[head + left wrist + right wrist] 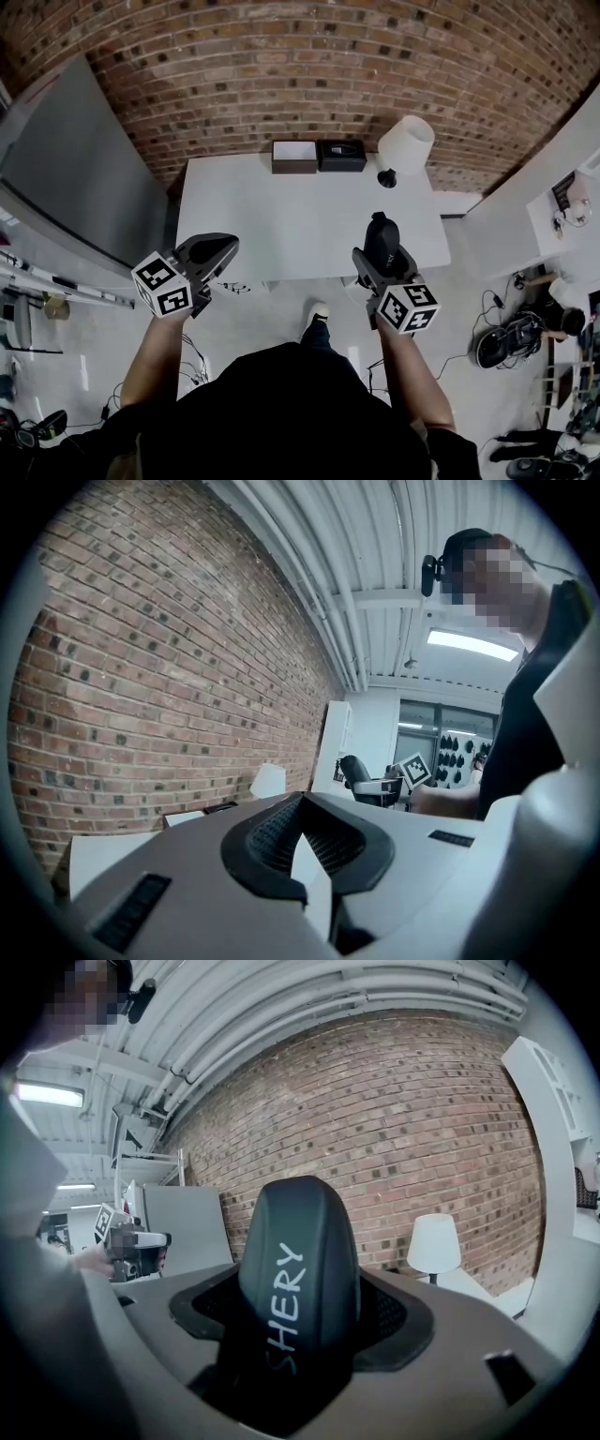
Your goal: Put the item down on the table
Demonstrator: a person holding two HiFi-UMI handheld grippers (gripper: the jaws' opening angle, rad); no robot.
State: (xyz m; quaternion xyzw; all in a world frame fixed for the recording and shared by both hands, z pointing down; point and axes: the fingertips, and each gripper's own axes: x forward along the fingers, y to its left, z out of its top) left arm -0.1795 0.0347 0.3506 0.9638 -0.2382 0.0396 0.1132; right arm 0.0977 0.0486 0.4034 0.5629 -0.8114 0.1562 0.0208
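Right gripper point(379, 255) clamped on the black item point(298, 1269), left gripper point(218, 247) closed on nothing: I'd lower it well inside the table's point(281, 216) near edge before parting the jaws.

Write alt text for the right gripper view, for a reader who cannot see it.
The right gripper clamps a dark rounded item upright between its jaws, with "SHERY" handwritten in white along its face. Behind it runs a brick wall, and a white lamp stands at the right.
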